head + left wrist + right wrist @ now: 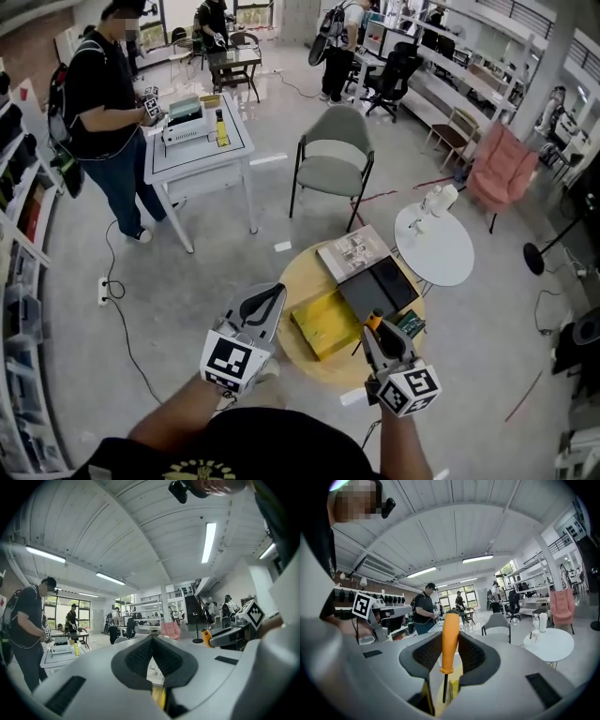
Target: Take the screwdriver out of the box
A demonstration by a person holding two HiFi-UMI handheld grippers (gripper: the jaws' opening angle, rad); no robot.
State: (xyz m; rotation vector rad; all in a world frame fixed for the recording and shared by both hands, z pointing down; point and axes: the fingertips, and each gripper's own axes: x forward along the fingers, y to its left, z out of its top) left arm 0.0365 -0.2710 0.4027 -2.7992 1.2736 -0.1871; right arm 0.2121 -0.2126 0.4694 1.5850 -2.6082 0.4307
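Below you, the round wooden surface (pixel 302 281) is carrying the yellow box (pixel 326 324). Your right claw (pixel 450 641) is clamping the screwdriver (pixel 450 630) by its orange handle, long axis upright, lifted clear right of it. Your left claw (pixel 152 641) is hovering closed and empty.

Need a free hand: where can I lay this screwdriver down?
The wooden table is crowded: yellow box, black case and booklet leave only its left and near rim bare. The white table is mostly bare, apart from the bottle at its far edge.
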